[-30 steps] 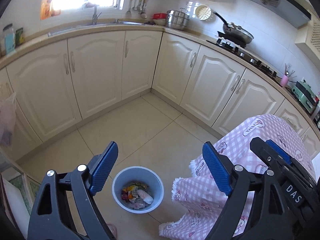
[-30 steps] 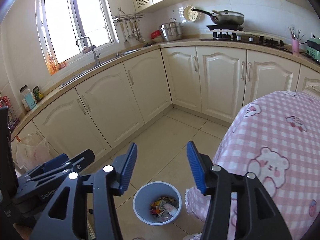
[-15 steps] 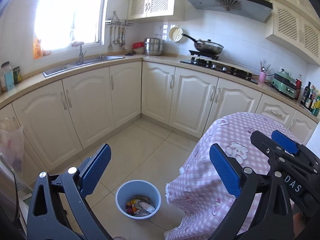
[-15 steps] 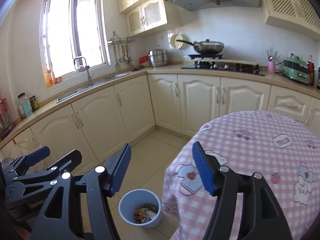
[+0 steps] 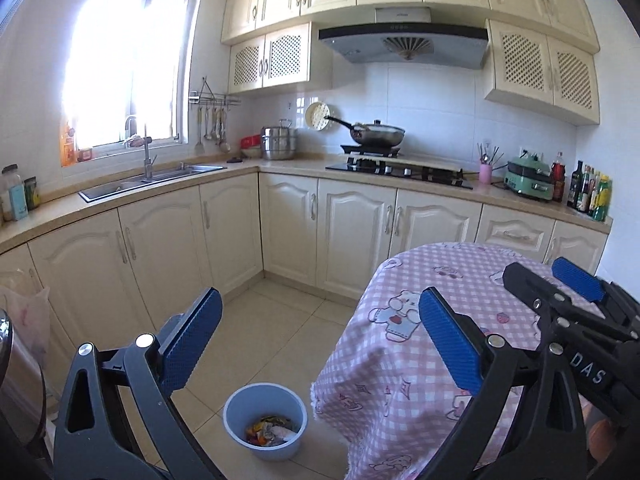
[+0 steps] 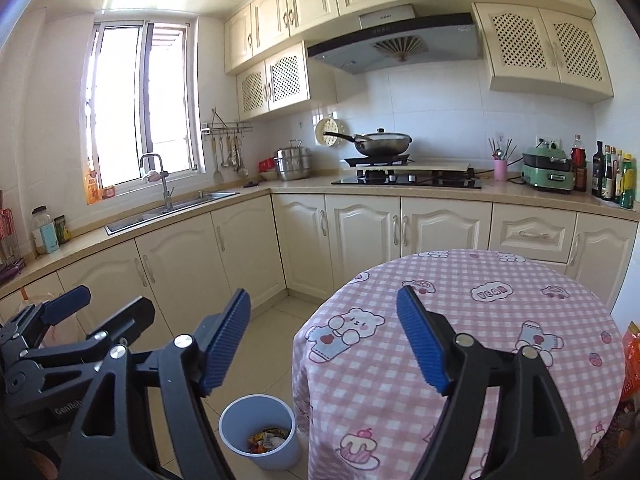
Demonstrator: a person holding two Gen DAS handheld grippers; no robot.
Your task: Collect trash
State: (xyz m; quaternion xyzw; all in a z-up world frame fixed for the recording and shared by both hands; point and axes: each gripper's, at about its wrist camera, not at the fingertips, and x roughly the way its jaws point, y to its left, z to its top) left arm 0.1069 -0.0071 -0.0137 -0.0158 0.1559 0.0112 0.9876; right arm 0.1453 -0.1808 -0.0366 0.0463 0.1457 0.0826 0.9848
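Both grippers hang released and empty above the kitchen floor: the left gripper (image 5: 320,336) is spread wide, and the right gripper (image 6: 324,340) has just been opening with nothing between its jaws. The blue bin (image 6: 259,436) holding the trash (image 6: 267,439) stands on the floor, just beside the near left edge of the pink checked tablecloth (image 6: 500,320).
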